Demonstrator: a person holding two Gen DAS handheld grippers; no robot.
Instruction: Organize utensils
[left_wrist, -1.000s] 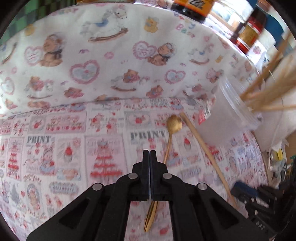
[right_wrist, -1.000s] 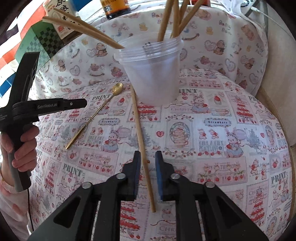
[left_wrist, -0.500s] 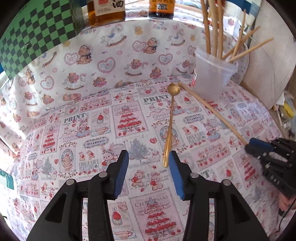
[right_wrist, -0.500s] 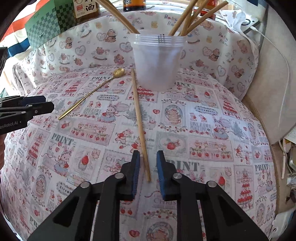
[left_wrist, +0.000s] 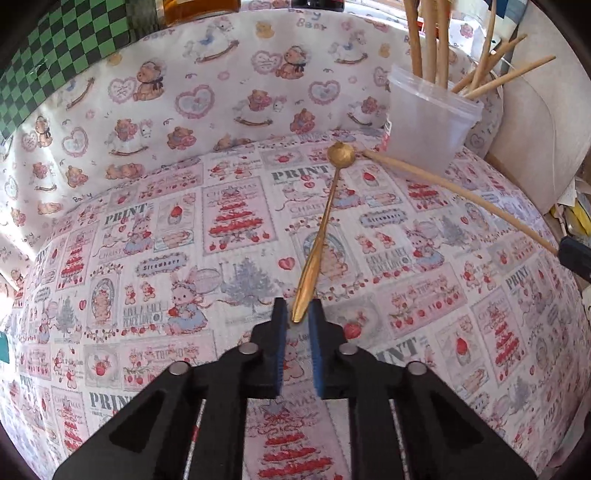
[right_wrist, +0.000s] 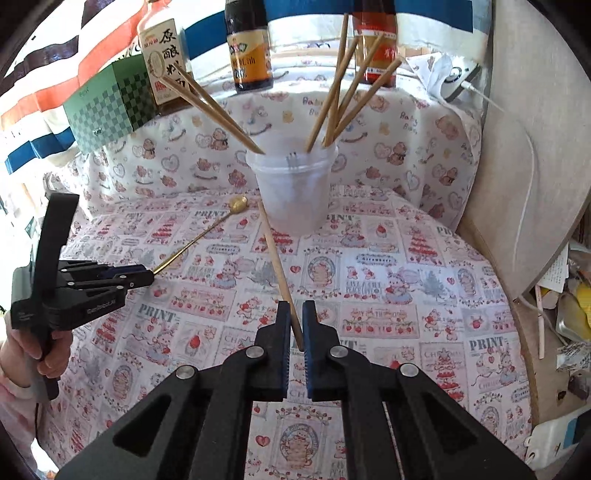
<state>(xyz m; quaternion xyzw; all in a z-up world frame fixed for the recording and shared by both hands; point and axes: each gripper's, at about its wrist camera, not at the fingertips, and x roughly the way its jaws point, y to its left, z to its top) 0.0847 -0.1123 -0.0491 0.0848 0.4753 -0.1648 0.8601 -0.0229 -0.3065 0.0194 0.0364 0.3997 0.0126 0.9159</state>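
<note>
While a person's hand (right_wrist: 26, 354) is holding it, the left gripper (left_wrist: 298, 314) is closing its blue pads on the handle tip of a gold spoon (left_wrist: 325, 225), whose bowl is lying near a clear plastic cup (left_wrist: 424, 125) of wooden chopsticks (right_wrist: 340, 92). Beside it, the right gripper (right_wrist: 294, 325) is closing on the near end of a single chopstick (right_wrist: 275, 254), which is reaching toward the cup's base across the printed tablecloth (right_wrist: 406, 280).

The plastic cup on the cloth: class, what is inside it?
Several wooden chopsticks lean out of the plastic cup, and metal fork tines show at its rim. The frosted wall hides their lower ends.
</note>
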